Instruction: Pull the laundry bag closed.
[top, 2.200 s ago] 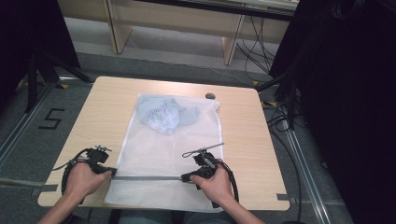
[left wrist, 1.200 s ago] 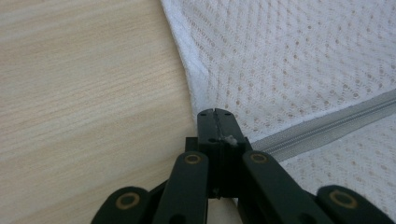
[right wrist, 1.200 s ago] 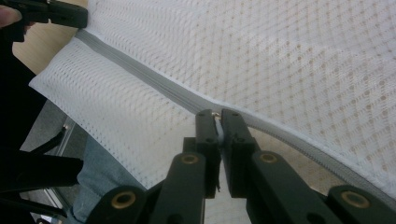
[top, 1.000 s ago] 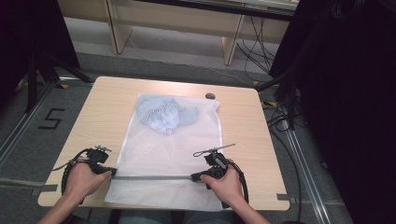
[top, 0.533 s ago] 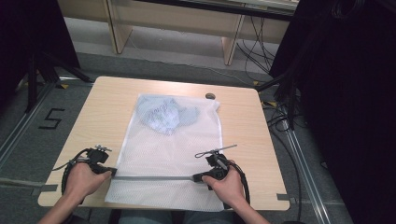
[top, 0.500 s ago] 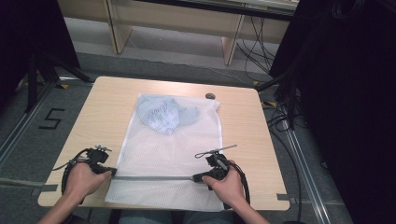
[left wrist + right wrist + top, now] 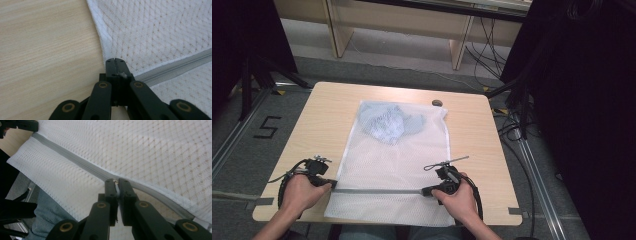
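A white mesh laundry bag (image 7: 394, 165) lies flat on the counter (image 7: 327, 115), pale blue clothing (image 7: 387, 122) bunched at its far end, its grey zipper (image 7: 377, 190) running across the near end.

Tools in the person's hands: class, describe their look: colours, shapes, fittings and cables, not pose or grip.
Each tool, left and right, has two flat black jaws on black link bars with brass-coloured rivets. From above, a black cable loops behind the left tool; another trails from the right. No sleeves show on the forearms.
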The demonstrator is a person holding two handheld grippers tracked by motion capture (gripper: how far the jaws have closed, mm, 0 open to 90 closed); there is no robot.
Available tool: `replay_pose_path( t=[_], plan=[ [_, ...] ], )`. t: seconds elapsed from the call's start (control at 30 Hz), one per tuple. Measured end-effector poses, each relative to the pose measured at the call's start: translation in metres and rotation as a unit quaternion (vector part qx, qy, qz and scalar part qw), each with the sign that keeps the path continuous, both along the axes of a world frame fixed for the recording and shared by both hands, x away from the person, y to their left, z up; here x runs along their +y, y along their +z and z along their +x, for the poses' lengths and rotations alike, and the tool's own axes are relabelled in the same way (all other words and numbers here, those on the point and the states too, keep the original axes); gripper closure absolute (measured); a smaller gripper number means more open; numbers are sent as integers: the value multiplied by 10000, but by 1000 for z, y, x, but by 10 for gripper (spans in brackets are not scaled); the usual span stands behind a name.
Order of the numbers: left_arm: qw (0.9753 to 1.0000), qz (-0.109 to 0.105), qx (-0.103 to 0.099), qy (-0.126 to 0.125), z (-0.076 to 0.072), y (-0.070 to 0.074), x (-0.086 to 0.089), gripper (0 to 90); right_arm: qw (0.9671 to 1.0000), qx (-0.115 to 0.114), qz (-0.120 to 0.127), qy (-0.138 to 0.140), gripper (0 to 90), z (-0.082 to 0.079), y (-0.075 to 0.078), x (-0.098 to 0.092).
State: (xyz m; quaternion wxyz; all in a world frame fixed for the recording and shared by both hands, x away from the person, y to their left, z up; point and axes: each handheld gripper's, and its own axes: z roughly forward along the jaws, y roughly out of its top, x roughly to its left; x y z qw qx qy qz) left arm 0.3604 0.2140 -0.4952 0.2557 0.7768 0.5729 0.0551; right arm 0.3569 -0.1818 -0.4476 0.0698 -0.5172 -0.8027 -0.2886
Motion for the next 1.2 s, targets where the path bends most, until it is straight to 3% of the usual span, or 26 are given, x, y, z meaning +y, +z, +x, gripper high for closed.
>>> replay_pose_path(
  t=[0.07, 0.13, 0.2, 0.33, 0.37, 0.43, 0.47, 0.5, 0.57, 0.77, 0.8, 1.07, 1.13, 1.2],
  plan=[
    [10000, 6, 13, -8, 0, 0, 0, 899, 10000, 13, 23, -28, 870, 0, 1, -2],
    [10000, 5, 13, -11, 0, 0, 0, 899, 9998, -97, -134, -86, 870, 0, 2, -5],
    [10000, 4, 15, -12, 0, 0, 0, 899, 9998, 52, -38, -199, 870, 0, 3, -8],
    [10000, 8, 8, -4, 0, 0, 0, 899, 9998, 7, -35, -196, 870, 0, 3, -13],
    [10000, 14, 14, -9, 0, 0, 0, 899, 9996, 84, -7, -256, 870, -1, 4, -12],
    [10000, 8, 12, -6, 0, 0, 0, 899, 9998, -20, -45, -185, 870, 1, 3, -15],
    [10000, 7, 8, -4, 0, 0, 0, 899, 9995, 118, 18, -284, 870, -1, 4, -14],
    [10000, 8, 13, -8, 0, 0, 0, 899, 9997, -6, -2, -226, 870, 0, 3, -17],
    [10000, 7, 12, -6, 0, 0, 0, 899, 9996, 103, 26, -259, 870, -1, 3, -18],
    [10000, 9, 12, -10, 0, 0, 0, 899, 9998, 51, -6, -194, 870, 0, 2, -22],
    [10000, 5, 16, -4, 0, 0, 0, 899, 9994, 156, 74, -291, 870, -1, 3, -22],
    [10000, 5, 15, -8, 0, 0, 0, 899, 9992, 173, 79, -350, 870, -1, 2, -26],
    [10000, 4, 17, -8, 0, 0, 0, 899, 9995, 52, -5, -310, 870, 0, 1, -28],
    [10000, 0, 19, -10, 0, 0, 0, 899, 9996, 72, 42, -275, 870, 1, 1, -31]
  ],
)
